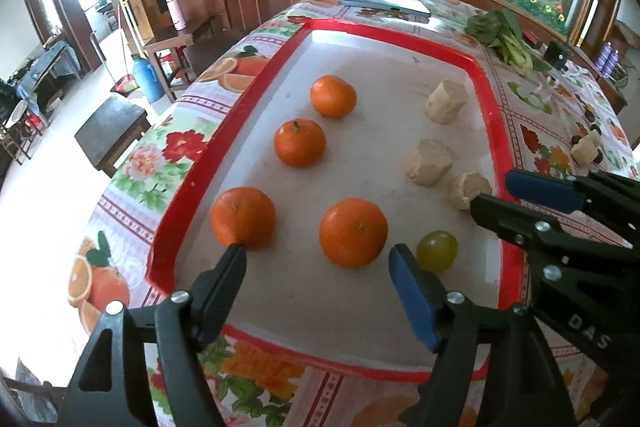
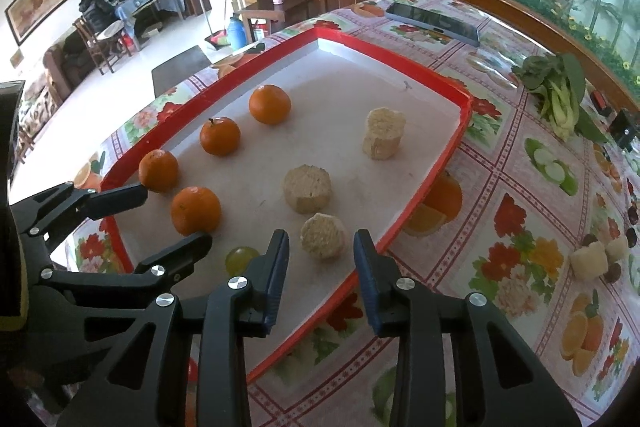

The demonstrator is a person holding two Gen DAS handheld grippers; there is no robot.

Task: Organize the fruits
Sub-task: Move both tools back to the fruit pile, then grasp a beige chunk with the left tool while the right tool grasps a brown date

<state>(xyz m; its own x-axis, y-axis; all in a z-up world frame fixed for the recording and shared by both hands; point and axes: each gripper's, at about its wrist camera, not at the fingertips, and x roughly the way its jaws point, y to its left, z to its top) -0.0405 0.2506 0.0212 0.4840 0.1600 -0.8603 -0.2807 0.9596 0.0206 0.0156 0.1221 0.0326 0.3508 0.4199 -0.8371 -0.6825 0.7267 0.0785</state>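
Observation:
A red-rimmed tray (image 1: 192,183) with a white floor holds several oranges, three beige cut chunks and a green grape (image 1: 437,251). My left gripper (image 1: 318,251) is open. The nearest orange (image 1: 352,233) lies between its fingertips, with a gap on each side. Another orange (image 1: 243,219) sits just past the left fingertip. My right gripper (image 2: 320,239) is open around the nearest beige chunk (image 2: 323,241), and its pads stand just clear of it. In the right wrist view the left gripper (image 2: 172,215) straddles that orange (image 2: 196,211), with the grape (image 2: 240,259) beside it.
The tray lies on a table with a floral cloth (image 2: 516,259). Leafy greens (image 2: 560,95) and a phone (image 2: 432,19) lie beyond it. More beige chunks and dark fruits (image 2: 588,259) sit at the right. The table drops off at left, above a stool (image 1: 112,123).

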